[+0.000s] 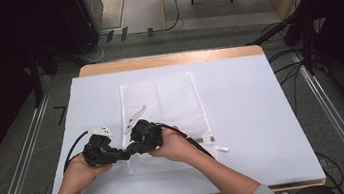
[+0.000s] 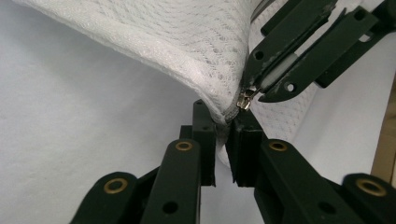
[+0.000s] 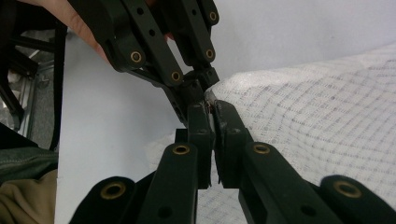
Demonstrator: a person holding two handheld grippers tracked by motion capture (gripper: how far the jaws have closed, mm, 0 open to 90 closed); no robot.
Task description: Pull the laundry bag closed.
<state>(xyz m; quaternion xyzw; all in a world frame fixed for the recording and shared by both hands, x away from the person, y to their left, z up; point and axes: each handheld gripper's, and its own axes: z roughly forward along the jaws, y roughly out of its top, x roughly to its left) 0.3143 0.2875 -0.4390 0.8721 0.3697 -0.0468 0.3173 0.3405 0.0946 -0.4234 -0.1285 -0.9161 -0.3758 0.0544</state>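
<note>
Near edge: two forearms come in over the front of the table point(image 1: 273, 114), each hand holding a black gripper, and the two grippers meet tip to tip at the near left corner of the bag.
Mesh bag: a white mesh laundry bag point(image 1: 162, 113) lies flat on the white sheet, lengthwise away from the person, left of the table's middle; its near left corner is lifted off the surface.
Zipper pull: a small metal zipper pull point(image 2: 243, 99) hangs at that raised corner, right where the two sets of jaws meet.
Left gripper: the left gripper point(image 2: 223, 122) has its jaws drawn almost together on the bag's seamed corner edge, the fabric pinched between the pads.
Right gripper: the right gripper point(image 3: 212, 112) has its jaws fully closed at the same corner, at the zipper pull, with a white strip between its jaws in the left gripper view; whether it is the pull or the edge that it pinches I cannot tell.
White tab: a loose white tab point(image 1: 222, 149) lies on the sheet just right of the bag's near end.
Surroundings: grey floor with cables and rails around the table.
</note>
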